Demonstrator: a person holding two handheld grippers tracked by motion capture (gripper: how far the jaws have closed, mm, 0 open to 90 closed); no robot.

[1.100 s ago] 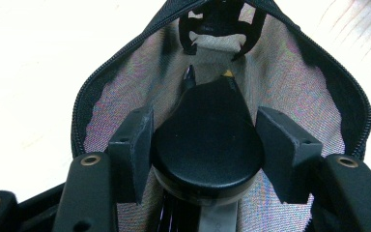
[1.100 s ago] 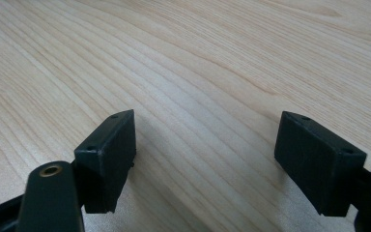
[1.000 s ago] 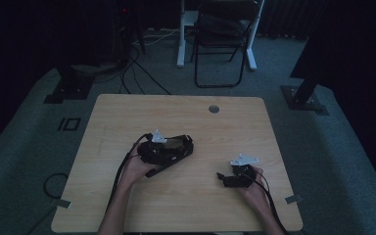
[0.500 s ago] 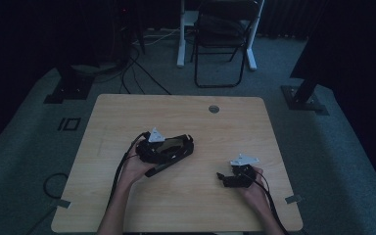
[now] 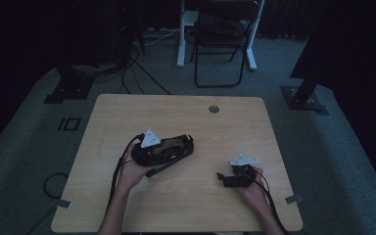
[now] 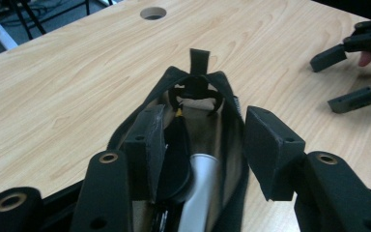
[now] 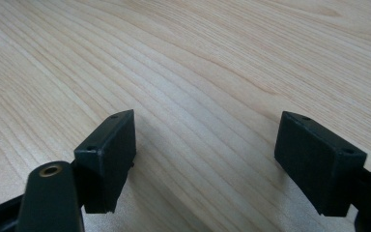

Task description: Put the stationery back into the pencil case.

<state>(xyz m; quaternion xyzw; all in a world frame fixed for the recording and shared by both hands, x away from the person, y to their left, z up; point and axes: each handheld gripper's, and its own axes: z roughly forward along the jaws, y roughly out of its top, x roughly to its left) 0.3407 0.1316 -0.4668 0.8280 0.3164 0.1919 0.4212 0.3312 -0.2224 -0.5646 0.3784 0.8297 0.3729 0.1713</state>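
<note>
**Left gripper works at an open black pouch; right gripper waits apart**

Little stands near the work. The round cable hole lies toward the far edge of the table, well apart from both grippers, and nothing lies between the two grippers but bare wood. Cables trail from each gripper back toward the person's side.

The table is pale wood with a clear grain and rounded corners, and two tabs of tape show at its near corners. It stands on grey carpet in a dim room. A black folding chair stands behind the table beside a white post, and dark stand bases sit on the floor at either side, with loose cables running to the left one.

The black pouch lies left of the table's middle, its mouth gaping. In the left gripper view its lining is tan, a black loop and a ring stand at its far end, and a silvery cylinder lies inside, possibly a pen, though too little shows to be sure.

The left gripper has its jaws astride the pouch: one pad sits inside the opening against the rim, the other stands clear outside it. They have just been closing. The right gripper rests low over bare wood with its jaws spread wide, holding nothing.
</note>
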